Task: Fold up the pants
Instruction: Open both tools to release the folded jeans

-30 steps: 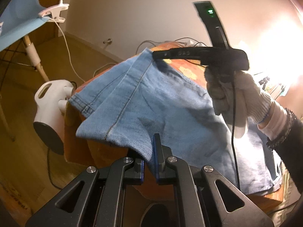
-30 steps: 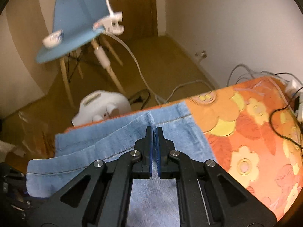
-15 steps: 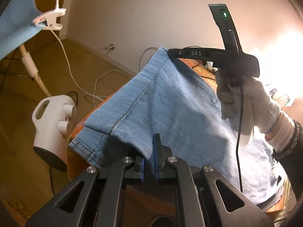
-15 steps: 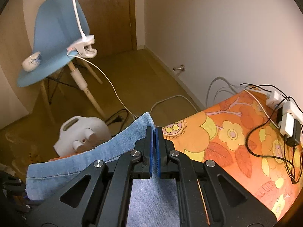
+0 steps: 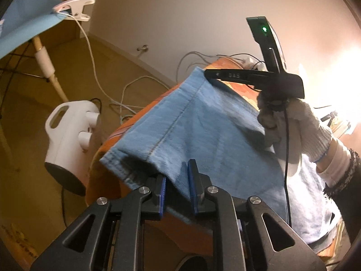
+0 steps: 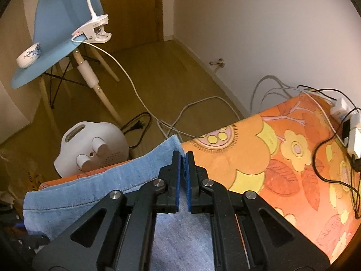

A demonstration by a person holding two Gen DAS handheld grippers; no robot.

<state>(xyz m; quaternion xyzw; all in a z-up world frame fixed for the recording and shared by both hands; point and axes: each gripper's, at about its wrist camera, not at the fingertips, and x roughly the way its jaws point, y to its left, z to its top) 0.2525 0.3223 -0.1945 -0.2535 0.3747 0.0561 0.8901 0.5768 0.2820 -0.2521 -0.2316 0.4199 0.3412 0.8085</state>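
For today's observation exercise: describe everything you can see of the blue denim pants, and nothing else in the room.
The pants are light blue denim with a stitched side seam and hemmed edge, folded over on the orange flowered tabletop. One corner sits pinched in the shut right gripper. Another edge lies between the blue pads of the left gripper, whose jaws have just been opening and stand apart. The fabric looks soft, slightly wrinkled.

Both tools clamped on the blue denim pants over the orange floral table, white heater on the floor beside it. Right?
Not quite: only the right tool is clamped on the blue denim pants. The left wrist view shows the left tool with jaws just opened, denim loose between them. The orange floral table and white heater are as stated.
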